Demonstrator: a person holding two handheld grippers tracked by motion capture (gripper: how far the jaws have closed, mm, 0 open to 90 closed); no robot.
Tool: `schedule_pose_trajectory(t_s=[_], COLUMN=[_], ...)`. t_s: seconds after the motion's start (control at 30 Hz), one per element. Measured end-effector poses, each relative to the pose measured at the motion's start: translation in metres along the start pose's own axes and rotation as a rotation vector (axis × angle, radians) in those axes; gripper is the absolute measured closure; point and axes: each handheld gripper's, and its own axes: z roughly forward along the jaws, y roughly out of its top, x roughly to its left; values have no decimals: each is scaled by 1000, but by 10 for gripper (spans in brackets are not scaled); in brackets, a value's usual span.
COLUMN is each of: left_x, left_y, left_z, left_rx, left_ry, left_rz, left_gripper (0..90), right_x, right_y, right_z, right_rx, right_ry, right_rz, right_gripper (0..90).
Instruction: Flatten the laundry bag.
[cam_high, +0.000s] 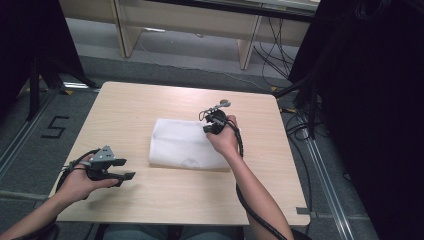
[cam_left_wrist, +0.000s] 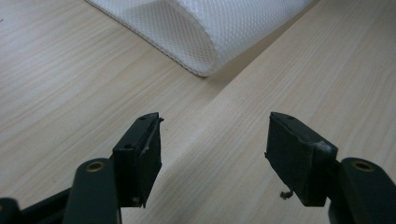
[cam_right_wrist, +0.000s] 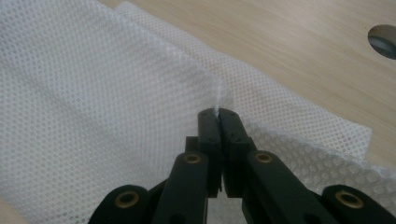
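Observation:
A folded white mesh cloth (cam_high: 185, 144) lies in the middle of the wooden table (cam_high: 130, 105). My right gripper (cam_high: 211, 124) is over its far right corner, held in a hand. In the right gripper view the jaws are shut on the edge of the top layer of the mesh cloth (cam_right_wrist: 116, 93), and my right gripper (cam_right_wrist: 217, 113) lifts that edge into a ridge off the layer below. My left gripper (cam_high: 127, 177) rests near the table's front left, held in the other hand. In the left gripper view my left gripper (cam_left_wrist: 214, 140) stands open over bare wood, with the cloth's folded corner (cam_left_wrist: 205, 32) farther ahead.
A round hole (cam_right_wrist: 384, 40) in the tabletop lies beyond the cloth at the far right. Black cables (cam_high: 250, 200) trail from the right gripper along the forearm. Dark stands and cables (cam_high: 310, 100) crowd the floor to the right, and a black frame (cam_high: 35, 75) stands at the left.

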Motion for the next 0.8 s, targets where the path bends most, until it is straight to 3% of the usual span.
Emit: schedule_pose_trajectory(t_s=[0.43, 0.8], left_x=[0, 0], left_y=[0, 0], left_z=[0, 0], left_rx=[0, -6], left_ry=[0, -1], left_rz=[1, 0], left_gripper=[352, 351], right_x=[10, 16], right_y=[4, -3], right_z=[-17, -30], right_rx=[-15, -11], right_ry=[0, 20], right_rz=[-24, 1], right_gripper=[892, 888])
